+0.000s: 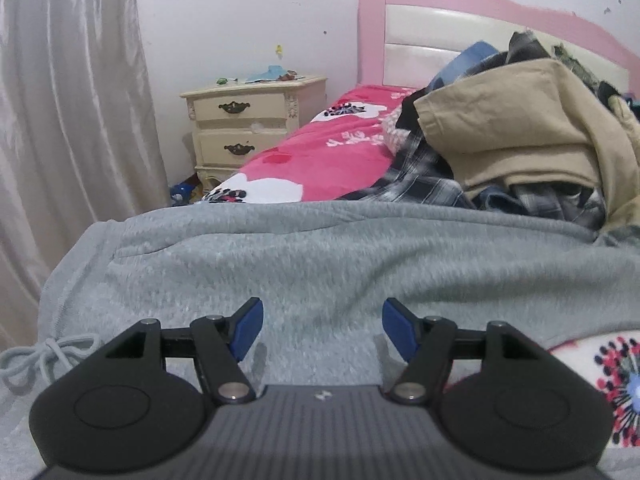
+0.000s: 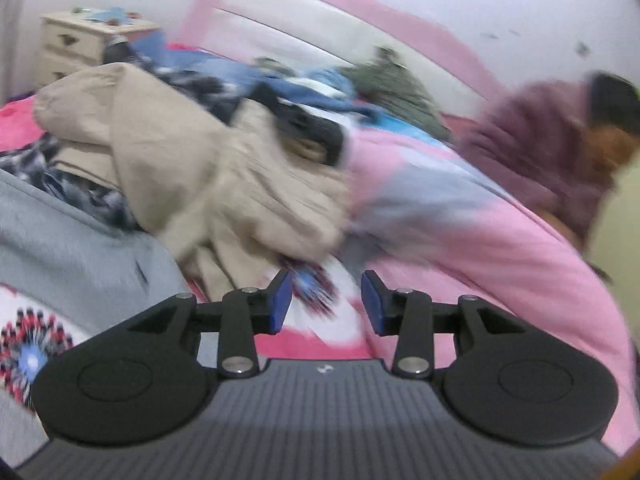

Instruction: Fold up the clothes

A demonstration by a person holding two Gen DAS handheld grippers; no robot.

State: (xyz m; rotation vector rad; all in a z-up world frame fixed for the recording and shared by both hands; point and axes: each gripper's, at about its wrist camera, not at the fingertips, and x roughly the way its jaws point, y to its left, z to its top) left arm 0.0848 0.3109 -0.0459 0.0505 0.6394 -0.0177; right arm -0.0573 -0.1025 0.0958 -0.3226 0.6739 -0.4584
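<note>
A grey fleece garment (image 1: 320, 256) with a drawstring (image 1: 44, 354) lies spread flat across the bed in the left wrist view. My left gripper (image 1: 322, 328) hovers just above it, open, with nothing between its blue pads. In the blurred right wrist view the same grey garment (image 2: 68, 224) shows at the left edge. My right gripper (image 2: 326, 304) is open and empty above the patterned bedspread (image 2: 320, 320), beside a pile of clothes topped by a beige garment (image 2: 192, 176).
A heap of unfolded clothes (image 1: 520, 136) fills the bed's far right side, against the pink headboard (image 1: 460, 4). A pink blanket (image 2: 500, 240) and a maroon garment (image 2: 540, 148) lie to the right. A cream nightstand (image 1: 252, 128) and a curtain (image 1: 68, 120) stand to the left.
</note>
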